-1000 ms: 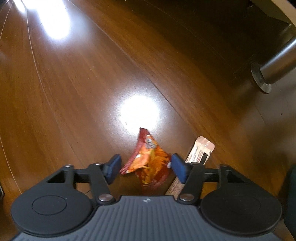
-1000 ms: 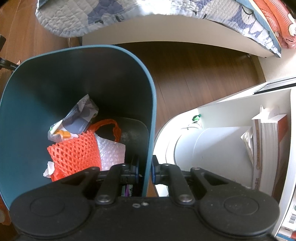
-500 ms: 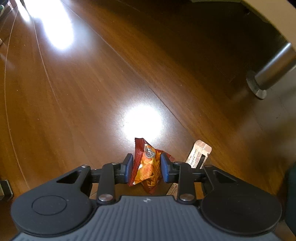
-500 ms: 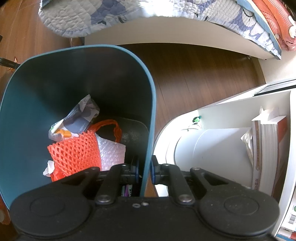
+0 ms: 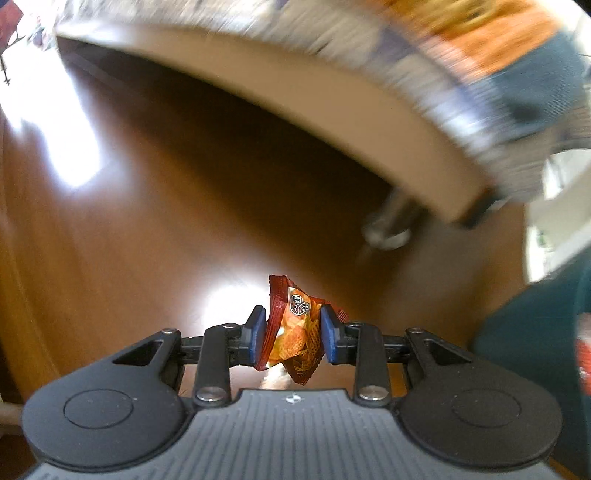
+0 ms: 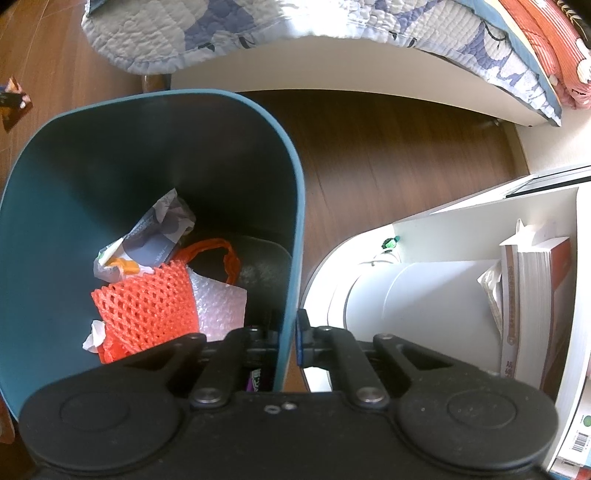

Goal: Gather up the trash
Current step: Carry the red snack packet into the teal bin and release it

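My left gripper (image 5: 293, 334) is shut on an orange snack wrapper (image 5: 295, 328) and holds it up above the wooden floor (image 5: 166, 221); the view is blurred by motion. My right gripper (image 6: 288, 341) is shut on the rim of a teal trash bin (image 6: 295, 192), one finger inside and one outside. The bin holds an orange mesh bag (image 6: 147, 306), bubble wrap (image 6: 218, 306) and crumpled paper (image 6: 159, 236). The bin's edge also shows at the right of the left wrist view (image 5: 535, 325).
A bed with a quilted cover (image 6: 295, 33) stands beyond the bin, its pale frame (image 5: 332, 96) and metal leg (image 5: 391, 225) near my left gripper. A white shelf with books (image 6: 532, 295) stands at the right. A small wrapper (image 6: 14, 103) lies on the floor at far left.
My left gripper closed on the orange wrapper, lifted it off the floor and swung towards the bed and bin. The beige wrapper left on the floor has dropped out of view. The right gripper stays on the bin rim.
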The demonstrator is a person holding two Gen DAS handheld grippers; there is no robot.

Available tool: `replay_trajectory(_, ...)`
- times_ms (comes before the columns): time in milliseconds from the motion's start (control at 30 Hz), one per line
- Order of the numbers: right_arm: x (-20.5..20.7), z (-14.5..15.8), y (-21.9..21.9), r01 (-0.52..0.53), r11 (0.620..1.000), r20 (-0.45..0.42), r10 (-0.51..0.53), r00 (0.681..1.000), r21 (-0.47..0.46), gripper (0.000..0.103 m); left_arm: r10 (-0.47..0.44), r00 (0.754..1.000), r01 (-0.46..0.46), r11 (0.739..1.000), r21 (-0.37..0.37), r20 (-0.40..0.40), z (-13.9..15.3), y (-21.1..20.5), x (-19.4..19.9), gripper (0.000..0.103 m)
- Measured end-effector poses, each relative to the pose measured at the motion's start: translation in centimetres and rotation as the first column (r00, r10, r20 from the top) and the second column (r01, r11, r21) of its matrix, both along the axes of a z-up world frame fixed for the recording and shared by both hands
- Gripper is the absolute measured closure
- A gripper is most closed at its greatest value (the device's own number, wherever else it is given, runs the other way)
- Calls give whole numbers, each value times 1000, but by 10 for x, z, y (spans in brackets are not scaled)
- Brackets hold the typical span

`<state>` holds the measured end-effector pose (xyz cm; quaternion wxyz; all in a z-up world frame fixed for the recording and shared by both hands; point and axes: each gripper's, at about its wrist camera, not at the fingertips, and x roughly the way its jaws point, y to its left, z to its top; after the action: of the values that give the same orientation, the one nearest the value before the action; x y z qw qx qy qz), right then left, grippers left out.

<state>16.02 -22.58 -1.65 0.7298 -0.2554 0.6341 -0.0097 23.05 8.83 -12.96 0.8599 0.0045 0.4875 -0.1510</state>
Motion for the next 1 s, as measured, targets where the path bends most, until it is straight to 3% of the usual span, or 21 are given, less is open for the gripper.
replay_trajectory(133,-2,0,1,-5,1000,-1,5,1000,-4,98,-92,993,97,993,-66,76,42,-19,-20,73)
replay_trajectory(267,-3,-1,1,-5,1000,0,5,1000,-7,98,-207,967,223,970,-102,149,77,-47,-35,73)
replay_trajectory(367,-3,-2,2,-7,1000,-1,7,1000,-8,98,-305,932,328,939,-101,195,94,-77,-49,73)
replay_trajectory(500,-4,-2,3,-11,1000,0,11,1000,-7,98,-443,867,471,878,-84,230,111,-115,-67,73)
replay_trajectory(700,-4,0,3,-15,1000,7,15,1000,-2,98,-599,774,616,787,-26,206,98,-177,-95,73)
replay_trajectory(1000,-6,3,2,-21,1000,13,21,1000,1,98,-695,715,692,719,71,70,41,-241,-105,73)
